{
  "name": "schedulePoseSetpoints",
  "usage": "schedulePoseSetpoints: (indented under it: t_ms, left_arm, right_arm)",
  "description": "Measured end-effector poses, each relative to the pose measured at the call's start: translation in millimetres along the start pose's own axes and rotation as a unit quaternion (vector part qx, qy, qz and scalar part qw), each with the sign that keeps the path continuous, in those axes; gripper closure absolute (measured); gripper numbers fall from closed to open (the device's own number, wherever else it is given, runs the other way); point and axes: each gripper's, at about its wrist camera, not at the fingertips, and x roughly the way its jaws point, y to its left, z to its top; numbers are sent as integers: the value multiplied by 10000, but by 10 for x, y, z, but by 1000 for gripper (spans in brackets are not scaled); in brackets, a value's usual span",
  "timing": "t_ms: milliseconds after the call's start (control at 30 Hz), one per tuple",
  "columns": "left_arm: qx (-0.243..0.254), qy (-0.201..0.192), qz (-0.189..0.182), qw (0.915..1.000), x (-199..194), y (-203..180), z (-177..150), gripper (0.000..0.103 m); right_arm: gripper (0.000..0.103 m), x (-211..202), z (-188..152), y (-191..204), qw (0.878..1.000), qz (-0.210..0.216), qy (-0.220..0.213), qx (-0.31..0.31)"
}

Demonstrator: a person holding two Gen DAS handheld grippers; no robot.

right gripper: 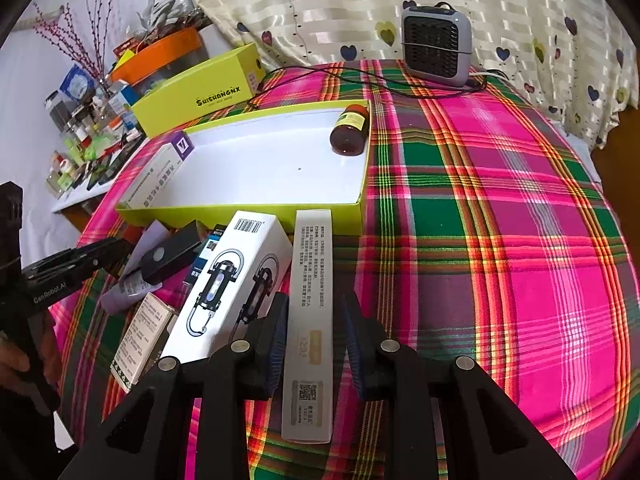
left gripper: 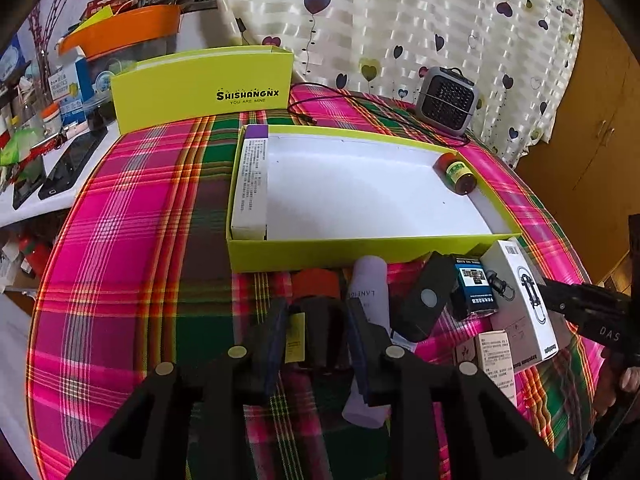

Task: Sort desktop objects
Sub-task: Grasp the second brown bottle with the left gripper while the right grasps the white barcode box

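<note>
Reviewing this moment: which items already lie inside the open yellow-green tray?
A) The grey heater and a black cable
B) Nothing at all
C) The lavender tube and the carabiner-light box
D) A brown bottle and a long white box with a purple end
D. The brown bottle lies on its side in one corner of the tray, and the long white box with a purple end lies along the opposite wall.

The upright lime-green lid (left gripper: 202, 90) reads "SHISHANGNX" with "YOU ARE MINE" beneath it. The lilac tube (left gripper: 370, 300) shows "LANEI", with the rest of the word hidden. The left tool (right gripper: 60, 276), seen from the right wrist, carries "GenRobot.AI". The right tool (left gripper: 592, 312), seen from the left wrist, shows "DAS". The purple box end (right gripper: 183, 146) bears a large "V". Chinese print on the long white box (right gripper: 310, 280) is too small to read.
</note>
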Motion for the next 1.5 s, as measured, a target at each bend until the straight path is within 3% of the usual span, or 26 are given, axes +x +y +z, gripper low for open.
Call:
schedulePoseSetpoints:
  t_ms: [567,767,1500]
  left_arm:
    - [-33,137,20,9999,114,66,-71,70]
    - [0,85,54,9999,97,58,-98,70]
    - [-12,-369,-8,9993,-216,-18,-73,70]
  right_arm:
    - [75,40,6,51,9999,-30,71,-119]
    - [80,63,-10,55,9999,-39,89,-131]
    - [80,-212,-35,-10,9995,-34,-308,14]
